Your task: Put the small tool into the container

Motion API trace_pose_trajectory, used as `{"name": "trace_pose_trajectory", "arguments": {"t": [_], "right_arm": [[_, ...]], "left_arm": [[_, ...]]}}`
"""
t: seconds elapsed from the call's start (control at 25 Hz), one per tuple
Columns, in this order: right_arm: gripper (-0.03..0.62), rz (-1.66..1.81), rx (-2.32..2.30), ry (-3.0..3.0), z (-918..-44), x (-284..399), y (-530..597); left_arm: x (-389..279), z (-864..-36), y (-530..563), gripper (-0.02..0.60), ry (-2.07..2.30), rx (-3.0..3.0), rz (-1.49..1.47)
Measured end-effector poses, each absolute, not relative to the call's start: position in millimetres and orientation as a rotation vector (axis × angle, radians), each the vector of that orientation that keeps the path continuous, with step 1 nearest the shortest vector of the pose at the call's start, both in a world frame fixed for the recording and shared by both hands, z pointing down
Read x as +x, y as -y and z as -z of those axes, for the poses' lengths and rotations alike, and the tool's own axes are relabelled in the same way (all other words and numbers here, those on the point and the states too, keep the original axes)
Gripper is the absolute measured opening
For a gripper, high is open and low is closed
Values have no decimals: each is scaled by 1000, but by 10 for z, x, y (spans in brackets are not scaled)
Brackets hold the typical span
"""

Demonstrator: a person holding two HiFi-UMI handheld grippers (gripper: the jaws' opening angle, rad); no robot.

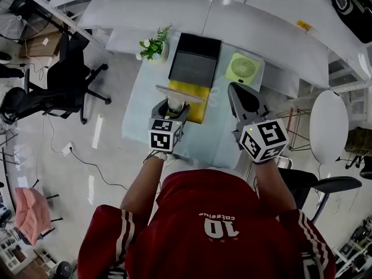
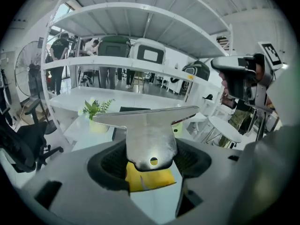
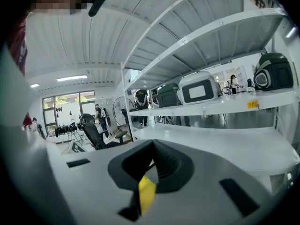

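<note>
My left tongs [image 1: 172, 107] [image 2: 150, 162] are clamped on the stem of a flat T-shaped metal scraper [image 1: 179, 93] [image 2: 151, 128], with its wide blade edge pointing away from me. I hold it in the air above the pale surface [image 1: 152, 97], over a yellow rectangular item [image 1: 195, 106] that lies just in front of the black container [image 1: 195, 60]. My right tongs [image 1: 244, 97] [image 3: 149, 167] sit beside it, jaws together on nothing. A potted plant [image 1: 154, 44] and a green fan [image 1: 239, 68] flank the container.

The small tool [image 2: 151, 135] is smooth bare metal, the table [image 1: 145, 97] glossy
</note>
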State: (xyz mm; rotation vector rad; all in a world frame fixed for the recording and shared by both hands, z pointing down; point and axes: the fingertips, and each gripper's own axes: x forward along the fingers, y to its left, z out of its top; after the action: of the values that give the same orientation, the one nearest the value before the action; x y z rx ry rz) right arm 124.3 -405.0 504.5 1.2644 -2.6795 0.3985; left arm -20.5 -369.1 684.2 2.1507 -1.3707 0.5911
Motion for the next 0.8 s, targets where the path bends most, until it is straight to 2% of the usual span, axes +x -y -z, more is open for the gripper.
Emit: {"name": "trace_pose_trajectory", "arguments": {"t": [0.8], "right_arm": [[4, -395, 1221, 2563, -5756, 1315, 4185]], "left_arm": [[-82, -7914, 3804, 291, 1271, 1926, -838]]}}
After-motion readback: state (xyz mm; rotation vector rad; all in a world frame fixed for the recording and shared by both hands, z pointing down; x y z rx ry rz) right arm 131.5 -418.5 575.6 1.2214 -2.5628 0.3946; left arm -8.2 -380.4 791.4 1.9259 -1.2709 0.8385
